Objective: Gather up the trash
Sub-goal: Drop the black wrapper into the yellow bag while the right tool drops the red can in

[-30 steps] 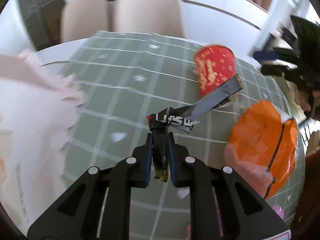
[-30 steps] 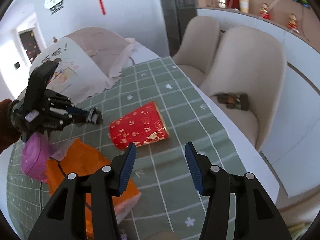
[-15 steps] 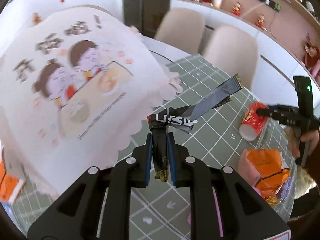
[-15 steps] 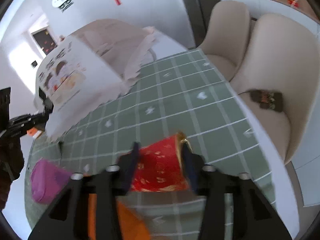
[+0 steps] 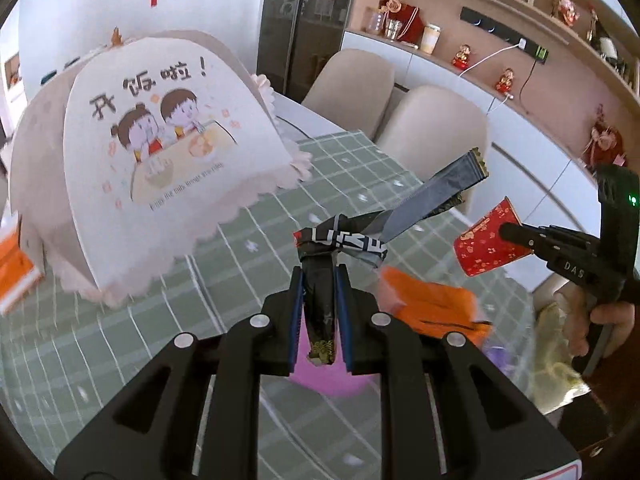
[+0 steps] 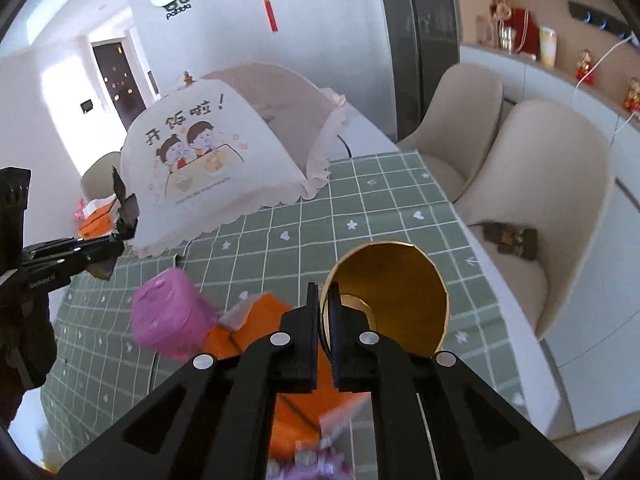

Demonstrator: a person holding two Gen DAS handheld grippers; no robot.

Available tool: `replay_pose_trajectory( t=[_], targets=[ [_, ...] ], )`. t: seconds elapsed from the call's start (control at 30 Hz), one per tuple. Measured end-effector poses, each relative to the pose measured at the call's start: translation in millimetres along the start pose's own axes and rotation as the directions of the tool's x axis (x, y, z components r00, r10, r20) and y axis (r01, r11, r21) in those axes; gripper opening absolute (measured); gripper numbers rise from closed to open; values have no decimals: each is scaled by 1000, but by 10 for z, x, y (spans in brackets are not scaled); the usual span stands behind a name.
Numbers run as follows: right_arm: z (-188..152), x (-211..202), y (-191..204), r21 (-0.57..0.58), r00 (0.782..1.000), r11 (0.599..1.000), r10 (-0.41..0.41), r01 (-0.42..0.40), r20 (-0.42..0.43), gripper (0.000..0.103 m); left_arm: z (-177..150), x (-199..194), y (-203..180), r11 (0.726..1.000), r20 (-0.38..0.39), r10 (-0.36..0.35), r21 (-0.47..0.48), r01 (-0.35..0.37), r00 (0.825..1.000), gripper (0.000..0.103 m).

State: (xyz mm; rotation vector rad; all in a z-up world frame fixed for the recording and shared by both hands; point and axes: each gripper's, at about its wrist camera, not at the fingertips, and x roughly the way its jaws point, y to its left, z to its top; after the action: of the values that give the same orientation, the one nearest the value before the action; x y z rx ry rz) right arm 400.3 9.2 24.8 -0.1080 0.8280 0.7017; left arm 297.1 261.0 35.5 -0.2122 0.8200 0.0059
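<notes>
My left gripper is shut on a crumpled black and silver snack wrapper, held in the air above the green checked tablecloth. My right gripper has its jaws closing, and its pads pinch the rim of a red paper cup with a gold inside. In the left wrist view the cup hangs off the table at the right gripper's tip. An orange packet and a pink tub lie on the cloth below.
A large pink food cover with a cartoon print stands at the far left of the table. Two beige chairs stand along the far edge, one with a dark object on its seat. An orange tissue box sits behind the cover.
The right gripper closed on the red cup's rim and lifted it off the cloth. The left gripper rose and rolled with the wrapper, swinging its view toward the food cover.
</notes>
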Motion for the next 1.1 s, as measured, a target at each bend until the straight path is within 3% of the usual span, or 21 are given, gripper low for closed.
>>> replay_pose_trajectory(
  t=[0.33,0.6,0.8,1.1],
  targets=[
    [-431,-1190,-169,-62,991,995,-73,80,109,7,-388,-376,-972,1000,19,-19,-13,19,1000,15],
    [-901,-1996,-580,-34,979,991,-122,129,162,7,-636,-353,-1891,997,29,-77,0,77,997,15],
    [-1324,-2416,-978,13,969,984,-178,179,169,7,-874,-282,-2722,988,-4,-121,97,120,993,15],
    [-1917,-2920,-1577,127,949,958,-276,258,155,7,-1136,-189,-3622,954,-53,-205,210,212,977,15]
  ],
)
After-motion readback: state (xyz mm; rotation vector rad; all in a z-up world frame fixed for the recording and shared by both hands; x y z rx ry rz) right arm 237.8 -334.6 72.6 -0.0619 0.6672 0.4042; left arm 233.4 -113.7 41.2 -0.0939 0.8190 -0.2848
